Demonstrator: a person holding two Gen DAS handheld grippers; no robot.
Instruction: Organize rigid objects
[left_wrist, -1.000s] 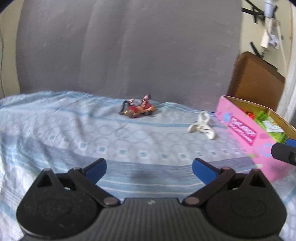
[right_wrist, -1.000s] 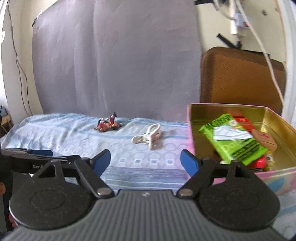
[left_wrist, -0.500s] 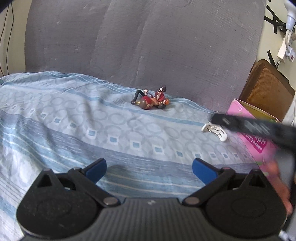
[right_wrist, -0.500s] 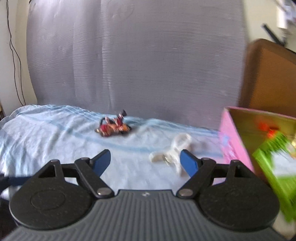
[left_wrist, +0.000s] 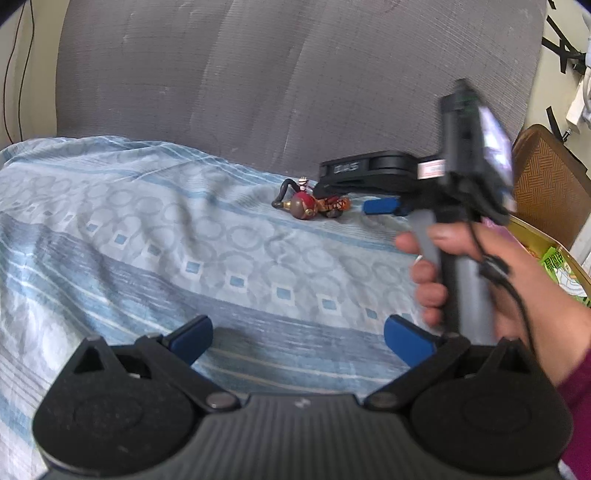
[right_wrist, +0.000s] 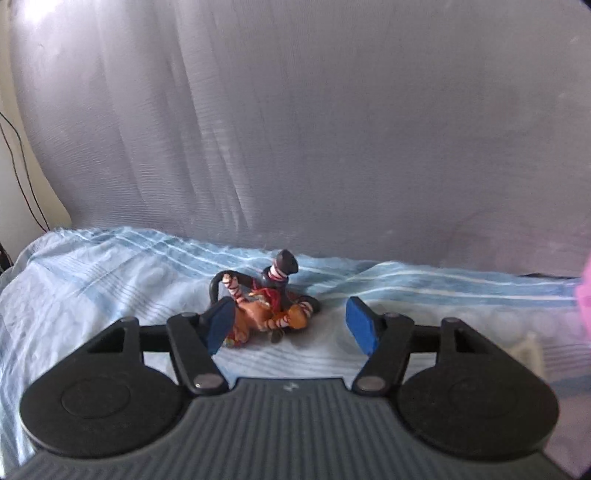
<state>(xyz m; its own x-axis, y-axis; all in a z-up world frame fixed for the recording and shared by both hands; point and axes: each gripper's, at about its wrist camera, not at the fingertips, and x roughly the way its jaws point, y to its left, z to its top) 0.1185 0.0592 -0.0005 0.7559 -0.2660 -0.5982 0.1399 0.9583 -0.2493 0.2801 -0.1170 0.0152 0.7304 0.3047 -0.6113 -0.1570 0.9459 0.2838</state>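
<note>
On blue bedsheet (right_wrist: 92, 280), toy figure (right_wrist: 266, 314) between spread right gripper (right_wrist: 291, 325), left gripper (left_wrist: 299, 341) spread

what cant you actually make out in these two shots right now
- Toy figure, right wrist view: its left side sits behind the right tool's left finger; whether they touch is unclear.
- White clip, right wrist view: only a blurred sliver beside the tool body.
- Pink box, left wrist view: mostly hidden by the right hand; contents cut off at the edge.
- Left tool: open over the bedsheet.
</note>
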